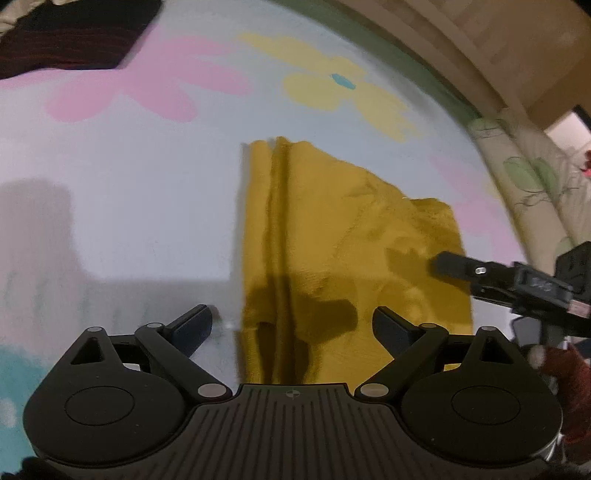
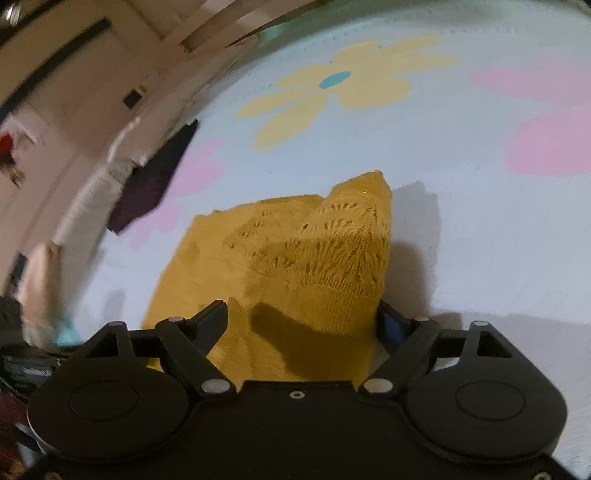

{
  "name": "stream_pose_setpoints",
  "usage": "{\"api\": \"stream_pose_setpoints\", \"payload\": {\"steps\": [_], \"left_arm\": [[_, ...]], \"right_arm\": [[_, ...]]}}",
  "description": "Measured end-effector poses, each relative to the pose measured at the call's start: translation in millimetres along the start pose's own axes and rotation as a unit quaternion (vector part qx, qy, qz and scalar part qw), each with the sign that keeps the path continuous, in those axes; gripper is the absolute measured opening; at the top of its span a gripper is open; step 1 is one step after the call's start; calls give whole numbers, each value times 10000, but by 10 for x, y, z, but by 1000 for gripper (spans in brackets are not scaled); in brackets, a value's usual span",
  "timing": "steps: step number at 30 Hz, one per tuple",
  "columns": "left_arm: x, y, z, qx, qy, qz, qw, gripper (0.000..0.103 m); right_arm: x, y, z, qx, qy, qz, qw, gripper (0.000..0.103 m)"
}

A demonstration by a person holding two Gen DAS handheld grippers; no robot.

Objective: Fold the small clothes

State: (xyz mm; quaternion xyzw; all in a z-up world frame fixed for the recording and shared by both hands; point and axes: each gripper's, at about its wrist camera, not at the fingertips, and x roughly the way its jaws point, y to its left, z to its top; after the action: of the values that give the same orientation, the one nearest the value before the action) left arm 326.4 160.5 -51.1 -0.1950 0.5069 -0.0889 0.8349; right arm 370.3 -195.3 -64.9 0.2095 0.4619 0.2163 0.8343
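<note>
A mustard-yellow knit garment [image 1: 332,240] lies on a pale blue sheet with flower prints [image 1: 147,184]. Its left part is a long folded strip with a ridge down the middle. My left gripper [image 1: 291,325] is open, its jaws spread over the garment's near end, holding nothing. My right gripper [image 1: 443,262] reaches in from the right over the garment's right edge. In the right wrist view the garment [image 2: 295,258] bulges up between the spread jaws of the right gripper [image 2: 303,317], which stands open with cloth lying between the fingers.
A dark maroon garment [image 1: 74,33] lies at the far left of the sheet. A dark purple cloth [image 2: 155,181] hangs over the bed's edge. A floral pillow or bolster [image 1: 535,184] stands at the right.
</note>
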Motion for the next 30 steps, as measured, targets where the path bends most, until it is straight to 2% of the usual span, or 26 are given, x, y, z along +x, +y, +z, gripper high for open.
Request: {"api": "stream_pose_setpoints", "payload": {"steps": [2,5,10,12,14,16,18,19,20,21,22,23,24,26,30], "left_arm": [[-23,8,3,27,-84,204,9998,95],[1,35,3,-48,-75,113,9999,95],[119,-79,3,-245,-4,-595,9979,96],[213,-156,16,-174,-70,-677,9975,102],[288,-230,44,-20,-171,-679,9975,102],[349,-262,75,-66,-266,-736,9969,102],[355,-263,61,-261,-371,-794,9958,101],[364,-268,58,-336,-402,-819,9953,101],[378,-288,61,-330,-401,-808,9954,98],[376,-314,59,-247,-391,-750,9961,77],[363,-348,60,-109,-370,-649,9971,63],[335,-374,56,23,-398,-529,9978,40],[307,-377,53,58,-456,-471,9978,30],[230,-362,45,-59,-547,-565,9969,28],[28,-515,2,86,-694,-744,9948,28]], "right_arm": [[-4,-65,6,151,1,175,9997,86],[9,-125,12,289,1,354,9990,87],[76,-137,21,359,-8,653,9972,93],[108,-132,17,371,-51,764,9964,96],[137,-129,15,373,-120,891,9953,98],[162,-132,18,411,-195,989,9941,99],[173,-121,20,407,-248,1031,9935,97],[181,-109,21,372,-247,1003,9940,86],[194,-91,20,335,-216,888,9952,64],[207,-73,23,298,-170,744,9966,53],[213,-55,18,252,-145,676,9973,44],[200,-25,16,182,-173,603,9979,43],[179,30,23,40,-186,464,9987,43],[104,182,49,-275,-207,172,9993,42],[-124,415,69,-513,-281,99,9982,39]]}}
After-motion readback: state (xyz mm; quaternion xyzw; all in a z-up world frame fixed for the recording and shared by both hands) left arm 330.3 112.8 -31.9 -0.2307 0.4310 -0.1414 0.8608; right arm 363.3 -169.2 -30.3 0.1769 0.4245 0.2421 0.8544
